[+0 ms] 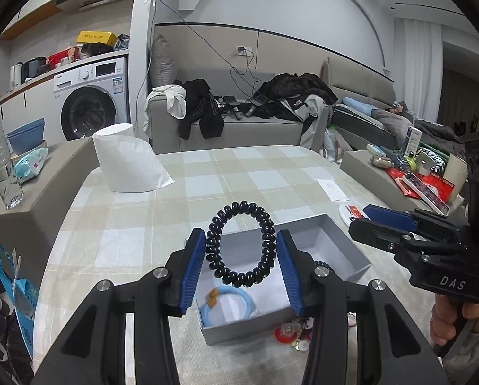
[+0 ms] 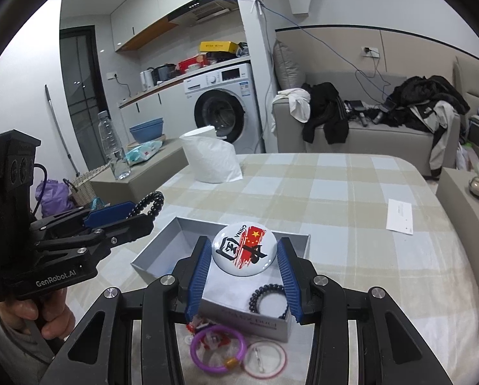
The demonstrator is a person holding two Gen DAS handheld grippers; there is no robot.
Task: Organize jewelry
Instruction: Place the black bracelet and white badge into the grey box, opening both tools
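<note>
left gripper (image 1: 241,256) clamped on black spiral coil bracelet (image 1: 239,243), raised over open grey cardboard box (image 1: 352,250) | right gripper (image 2: 244,268) gripping round white pin badge (image 2: 243,249) above it; both seemingly poised for dropping in

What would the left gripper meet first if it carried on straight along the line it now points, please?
Probably the floor of the open grey box just below the black bead bracelet held by the left gripper; depth is uncertain.
</note>
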